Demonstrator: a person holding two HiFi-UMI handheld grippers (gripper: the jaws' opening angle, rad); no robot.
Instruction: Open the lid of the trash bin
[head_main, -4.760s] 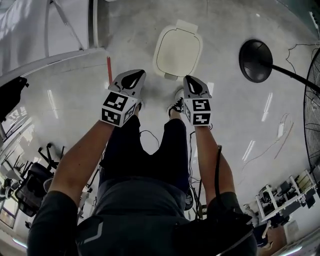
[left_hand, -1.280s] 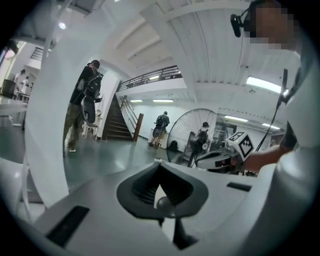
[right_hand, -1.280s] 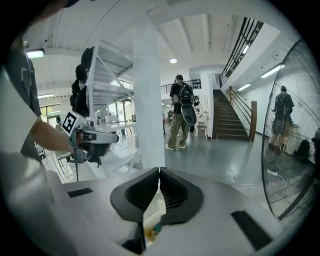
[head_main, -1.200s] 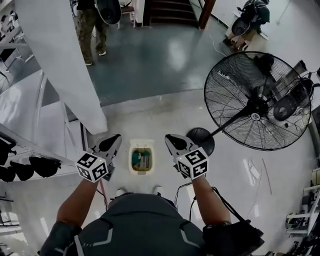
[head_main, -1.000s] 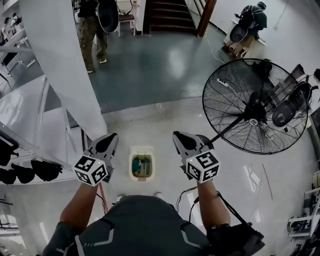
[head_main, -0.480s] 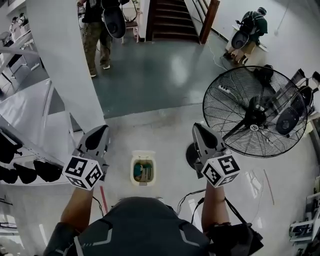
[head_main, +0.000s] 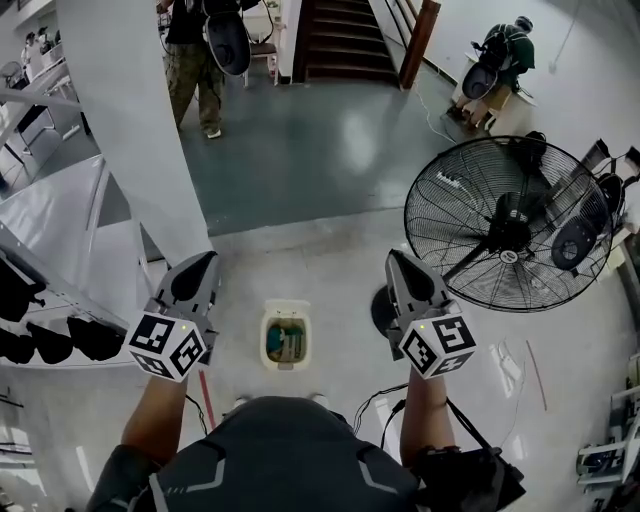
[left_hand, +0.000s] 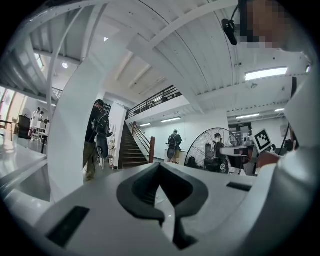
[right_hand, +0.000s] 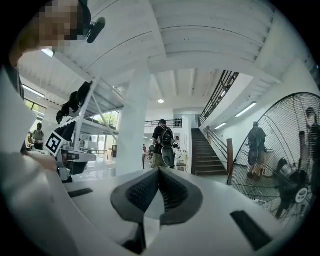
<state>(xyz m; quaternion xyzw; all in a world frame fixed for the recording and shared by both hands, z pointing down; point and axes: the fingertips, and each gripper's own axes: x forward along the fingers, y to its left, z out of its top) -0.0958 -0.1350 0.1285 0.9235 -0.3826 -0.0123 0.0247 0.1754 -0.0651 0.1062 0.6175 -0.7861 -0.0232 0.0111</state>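
Cream trash bin (head_main: 285, 306) with green and yellowish contents; light grey left gripper (head_main: 203, 260) and right gripper (head_main: 394, 257) with black-and-white square-patterned cubes; black pedestal fan (head_main: 510, 225); dark teal floor patch (head_main: 330, 140)

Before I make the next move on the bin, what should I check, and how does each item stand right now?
1. Trash bin open, contents showing: ok.
2. What keeps it open: cannot tell.
3. Left tongs shut, nothing between them: ok.
4. Right tongs shut, nothing between them: ok.
5. Both tongs raised clear of the trash bin: ok.
6. Room between right tongs and fan: cannot tell.
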